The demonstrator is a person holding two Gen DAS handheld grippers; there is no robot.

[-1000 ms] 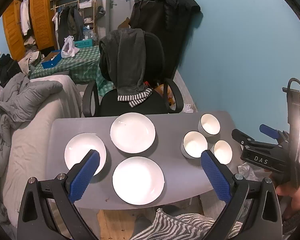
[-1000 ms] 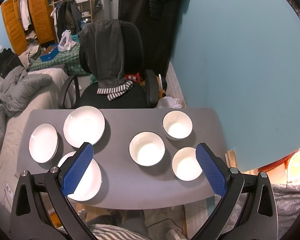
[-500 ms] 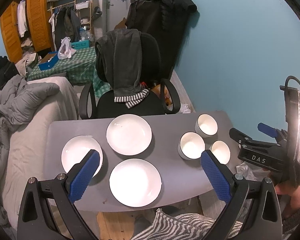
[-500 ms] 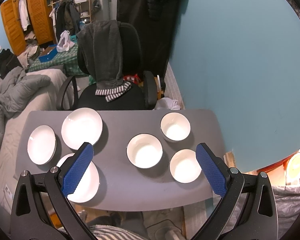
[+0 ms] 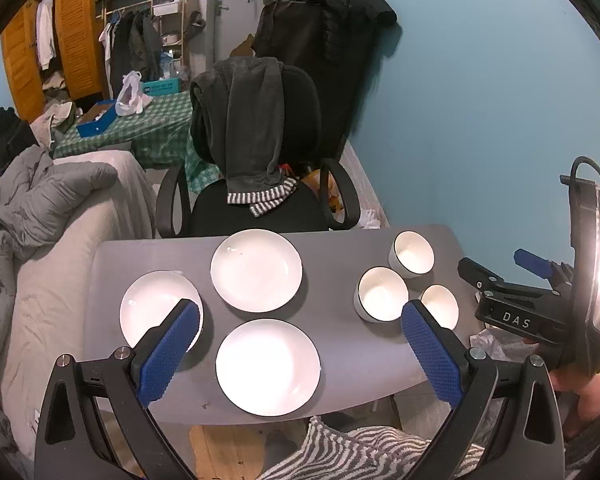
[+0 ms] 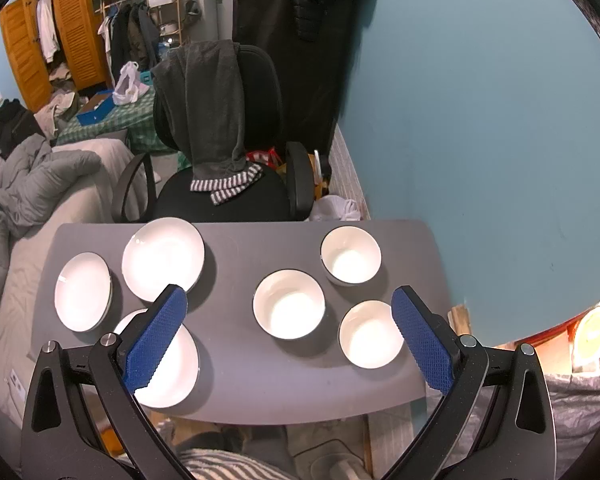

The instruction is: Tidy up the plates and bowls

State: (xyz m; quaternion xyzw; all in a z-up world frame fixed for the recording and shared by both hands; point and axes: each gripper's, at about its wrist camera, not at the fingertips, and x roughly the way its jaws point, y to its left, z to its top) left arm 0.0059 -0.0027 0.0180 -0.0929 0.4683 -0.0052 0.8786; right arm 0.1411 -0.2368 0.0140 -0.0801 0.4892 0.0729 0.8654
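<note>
Our fingers (image 5: 168, 354) on both grippers are spread wide, holding nothing, above three plates (image 5: 256, 270) and three bowls (image 6: 289, 305).

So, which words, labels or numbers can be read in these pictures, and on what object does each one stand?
"DAS": white letters on the black body of the right gripper, seen in the left wrist view.
Blue box on the checked cloth: it carries a label, too small to read.
The plates and bowls show no text.

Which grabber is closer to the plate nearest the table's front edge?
Left. The left gripper hangs right over the front plate; the right gripper sits off toward the bowls.
</note>
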